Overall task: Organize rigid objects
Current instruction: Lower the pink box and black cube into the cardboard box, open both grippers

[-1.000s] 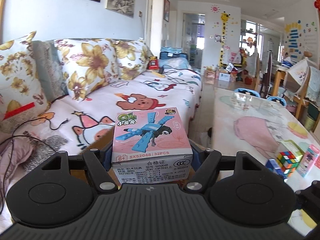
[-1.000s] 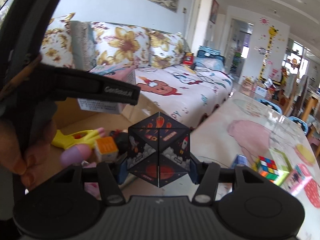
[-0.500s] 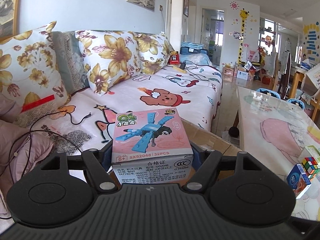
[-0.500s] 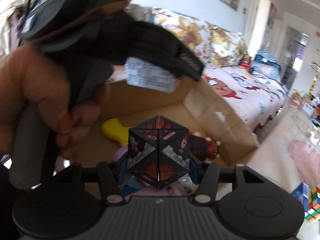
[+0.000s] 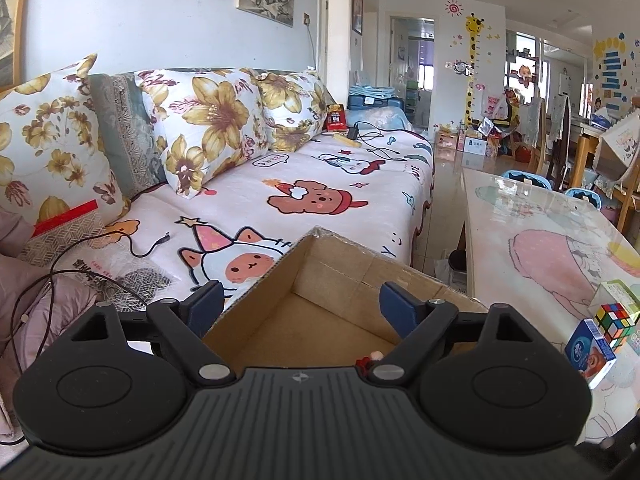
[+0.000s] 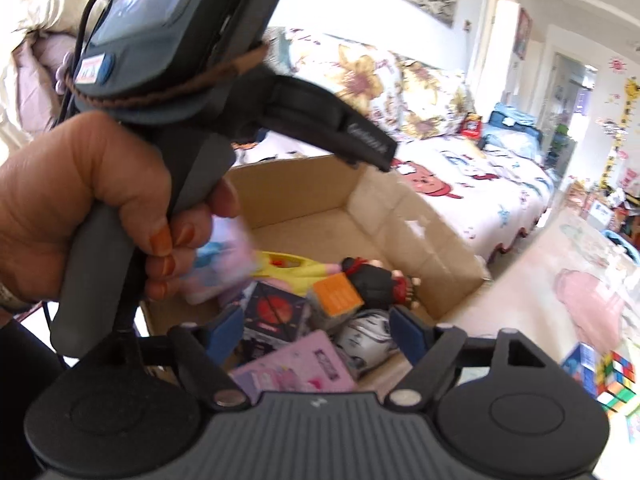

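Observation:
My left gripper (image 5: pixel 300 306) hangs over the cardboard box (image 5: pixel 320 264), jaws opening, with nothing between them. In the right wrist view the pink dragonfly toy box (image 6: pixel 224 268) is a blur below it, dropping into the cardboard box (image 6: pixel 400 224). My right gripper (image 6: pixel 316 332) is low over the box, jaws opening. The dark space cube (image 6: pixel 276 312) lies loose between its fingers, clear of the pads. It rests among an orange cube (image 6: pixel 338 294), a yellow toy (image 6: pixel 296 268), a black-and-red figure (image 6: pixel 376 280) and a pink flat pack (image 6: pixel 296 368).
A person's hand (image 6: pixel 80 200) holds the left tool close on the left of the right wrist view. A Rubik's cube (image 5: pixel 614 318) and a small blue box (image 5: pixel 590 350) stand on the glass table (image 5: pixel 540 240) at the right. The sofa (image 5: pixel 320 200) lies behind the box.
The left gripper has opened and let go of the pink toy box, which now falls into the carton. The right gripper has sunk into the carton, opened and released the space cube.

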### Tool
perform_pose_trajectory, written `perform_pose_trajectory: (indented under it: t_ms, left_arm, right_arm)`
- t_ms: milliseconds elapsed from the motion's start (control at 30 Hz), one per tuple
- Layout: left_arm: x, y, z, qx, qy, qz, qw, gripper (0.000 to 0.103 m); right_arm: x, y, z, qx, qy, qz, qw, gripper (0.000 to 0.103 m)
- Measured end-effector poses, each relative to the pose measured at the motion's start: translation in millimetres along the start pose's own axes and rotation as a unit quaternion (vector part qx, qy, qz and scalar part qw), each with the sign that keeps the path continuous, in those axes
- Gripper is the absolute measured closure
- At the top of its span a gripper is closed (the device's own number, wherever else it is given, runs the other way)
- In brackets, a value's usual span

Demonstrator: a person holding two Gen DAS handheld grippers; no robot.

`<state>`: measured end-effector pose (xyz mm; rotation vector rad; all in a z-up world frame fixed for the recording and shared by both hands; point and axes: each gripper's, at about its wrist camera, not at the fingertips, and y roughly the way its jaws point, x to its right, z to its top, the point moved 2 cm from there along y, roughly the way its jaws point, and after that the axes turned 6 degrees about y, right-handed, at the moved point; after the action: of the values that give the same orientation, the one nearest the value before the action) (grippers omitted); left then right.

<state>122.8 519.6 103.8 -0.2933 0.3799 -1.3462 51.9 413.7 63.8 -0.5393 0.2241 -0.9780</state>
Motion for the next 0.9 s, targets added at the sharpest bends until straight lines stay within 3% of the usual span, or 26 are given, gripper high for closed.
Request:
perform_pose_trajectory:
  t_ms: [367,900]
  left_arm:
    - [6,5,-2,-0.012,0.032,-0.004,0.9994,0.0]
    - [16,9,-5,-0.016,0.088,-0.016,0.9959,0.0]
  right_arm:
    - [31,-16,-13,0.014,0.046,-0.063,0.997,0.017]
    - [61,-25,-32,0.028,0.092,-0.092,0.991,0.015]
